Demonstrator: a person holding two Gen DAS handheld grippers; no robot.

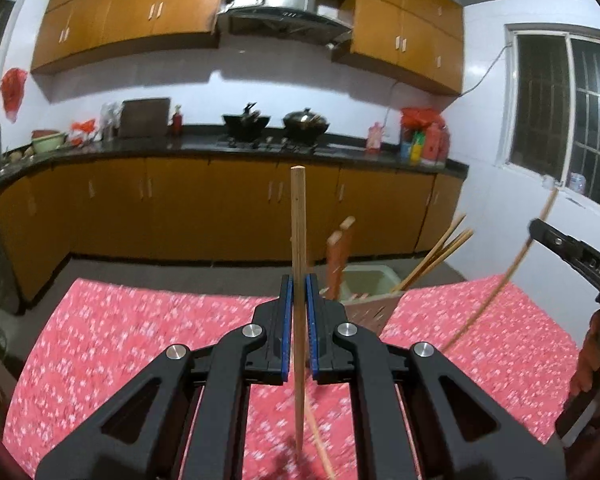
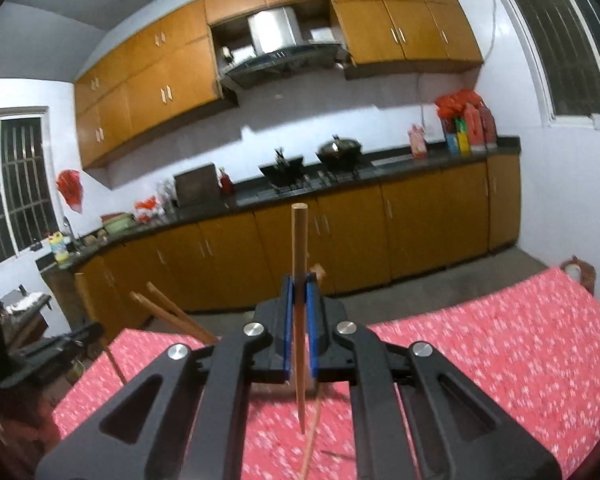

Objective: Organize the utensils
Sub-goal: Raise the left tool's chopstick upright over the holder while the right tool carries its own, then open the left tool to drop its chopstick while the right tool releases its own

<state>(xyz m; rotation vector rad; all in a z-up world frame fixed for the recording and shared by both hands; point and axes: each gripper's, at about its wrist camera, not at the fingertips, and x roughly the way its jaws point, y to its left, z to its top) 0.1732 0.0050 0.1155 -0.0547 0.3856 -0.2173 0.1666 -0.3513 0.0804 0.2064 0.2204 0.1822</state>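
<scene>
Between my left jaws (image 1: 299,292) stands a chopstick (image 1: 298,216), pinched upright near its middle; my right jaws (image 2: 299,292) clamp a second chopstick (image 2: 300,240) the same way. Both hang above the red cloth (image 1: 120,320) on the counter. The holder (image 1: 374,280), with more chopsticks (image 1: 440,252) leaning out, sits just beyond. Each grip is thin, so I judge a stick could pivot or slip, or its tip could knock the leaning ones when lowered in.
</scene>
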